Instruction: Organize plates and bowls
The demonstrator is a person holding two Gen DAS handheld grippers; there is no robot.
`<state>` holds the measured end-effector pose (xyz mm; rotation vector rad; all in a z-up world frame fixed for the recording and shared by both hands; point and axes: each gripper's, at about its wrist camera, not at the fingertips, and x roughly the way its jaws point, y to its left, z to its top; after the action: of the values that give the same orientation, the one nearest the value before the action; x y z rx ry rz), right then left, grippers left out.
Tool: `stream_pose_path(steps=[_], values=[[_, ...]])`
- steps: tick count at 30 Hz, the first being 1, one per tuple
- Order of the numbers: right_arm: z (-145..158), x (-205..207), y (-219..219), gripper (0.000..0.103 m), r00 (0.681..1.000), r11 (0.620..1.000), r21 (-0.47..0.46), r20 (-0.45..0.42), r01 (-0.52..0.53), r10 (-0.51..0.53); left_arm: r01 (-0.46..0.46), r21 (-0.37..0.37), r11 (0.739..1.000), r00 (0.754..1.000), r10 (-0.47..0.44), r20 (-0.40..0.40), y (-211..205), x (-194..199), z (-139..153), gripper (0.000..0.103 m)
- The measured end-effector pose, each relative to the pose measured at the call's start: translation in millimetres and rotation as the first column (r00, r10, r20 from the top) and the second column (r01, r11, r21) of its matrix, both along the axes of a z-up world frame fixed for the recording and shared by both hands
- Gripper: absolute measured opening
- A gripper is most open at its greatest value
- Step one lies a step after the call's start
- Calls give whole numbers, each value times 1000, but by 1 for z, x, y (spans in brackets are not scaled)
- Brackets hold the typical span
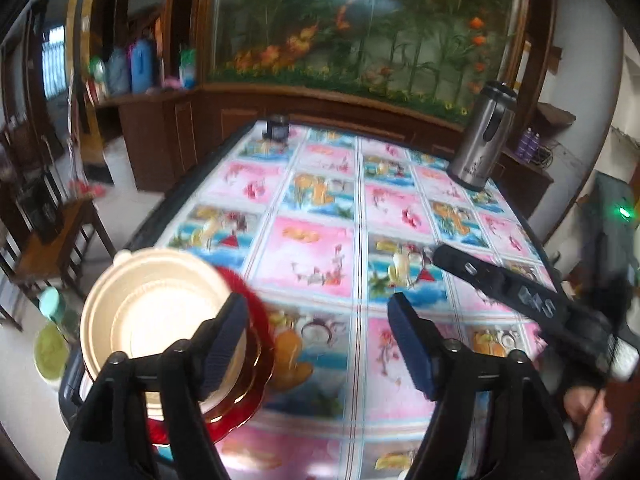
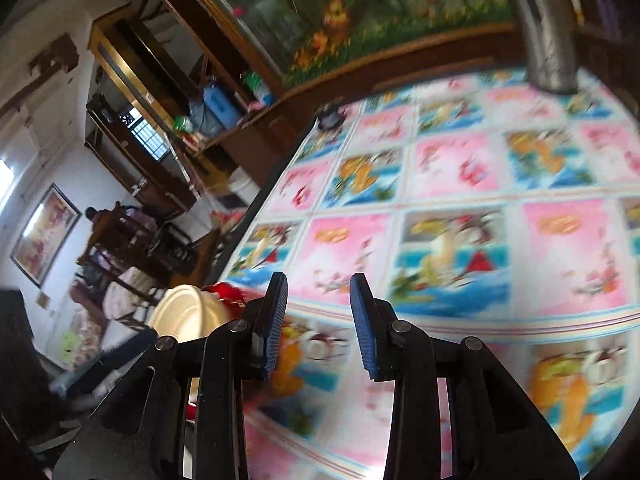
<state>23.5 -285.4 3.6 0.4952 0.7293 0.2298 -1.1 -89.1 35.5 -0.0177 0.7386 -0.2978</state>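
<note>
Ahead of me lies a table point(image 1: 320, 248) under a pink-and-blue picture cloth. At twelve o'clock a big flower mural point(image 1: 360, 24) sits above dark wood cabinets point(image 1: 224, 120). At nine o'clock, wooden chairs point(image 1: 52, 240) stand on pale floor point(image 1: 124, 200), beneath a barred window point(image 1: 54, 64).

We're holding the left gripper point(image 1: 320, 344) angled down, jaws standing wide w/ nothing btwn the pads. Right gripper point(image 2: 320, 320) is tilting down too, jaws partly apart, nothing btwn them; it's showing as a black bar point(image 1: 520, 296) at right in the left wrist view.
</note>
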Motion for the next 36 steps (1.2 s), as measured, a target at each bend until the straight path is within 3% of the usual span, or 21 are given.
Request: stream_pose_path(steps=[3,6,12,18,25,36], values=[[6,-28,-11,32,997,998,-58,73,28,-24,-35,68,997,993,27,111,-16,-16,9,81],[9,-51,-20,32,991,994,-92,130,50,-38,-56,101,993,984,38,174,-26,-26,15,82],[10,-70,-11,32,985,997,-76,171,-3,16,-119,72,990,972,102,212,-12,-40,21,83],[13,-72,48,33,967,983,-85,183,-161,174,-235,46,971,949,219,226,32,-53,23,86],[-4,-65,119,33,932,941,-65,128,-334,339,-376,55,925,909,356,218,89,-63,16,90],[2,-74,175,33,886,894,-125,129,-431,445,-451,-33,892,874,448,189,138,-73,9,91]])
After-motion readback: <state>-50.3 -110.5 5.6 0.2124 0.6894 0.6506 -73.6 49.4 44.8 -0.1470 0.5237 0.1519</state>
